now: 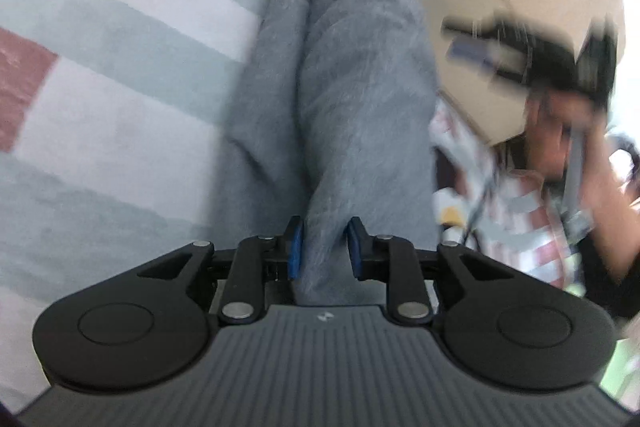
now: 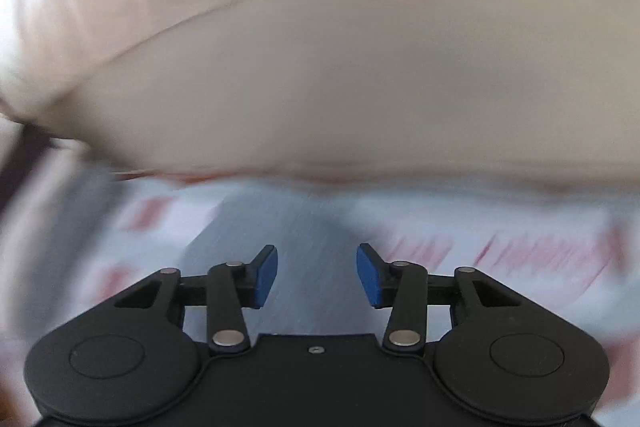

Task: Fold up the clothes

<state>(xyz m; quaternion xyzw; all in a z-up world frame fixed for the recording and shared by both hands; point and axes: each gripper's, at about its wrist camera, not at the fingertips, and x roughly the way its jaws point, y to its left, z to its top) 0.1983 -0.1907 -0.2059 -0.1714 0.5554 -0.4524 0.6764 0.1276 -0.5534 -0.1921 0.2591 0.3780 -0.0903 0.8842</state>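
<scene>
The left tool (image 1: 323,247) pinches the near end of the grey garment (image 1: 352,99), whose long axis runs straight ahead over the checked bed (image 1: 100,67). The right tool (image 2: 317,275), jaws wide and holding nothing, hovers over blurred grey cloth (image 2: 288,227), so it looks free to take the far end.

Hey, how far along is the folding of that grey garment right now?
Early to midway, it seems. Done: the grey garment is already gathered lengthwise into two long lobes on the checked bedcover. In hand: the left tongs are shut on one end of it. The right tongs are open, holding nothing, above blurred grey cloth. Left: bringing the ends together and flattening it.
</scene>
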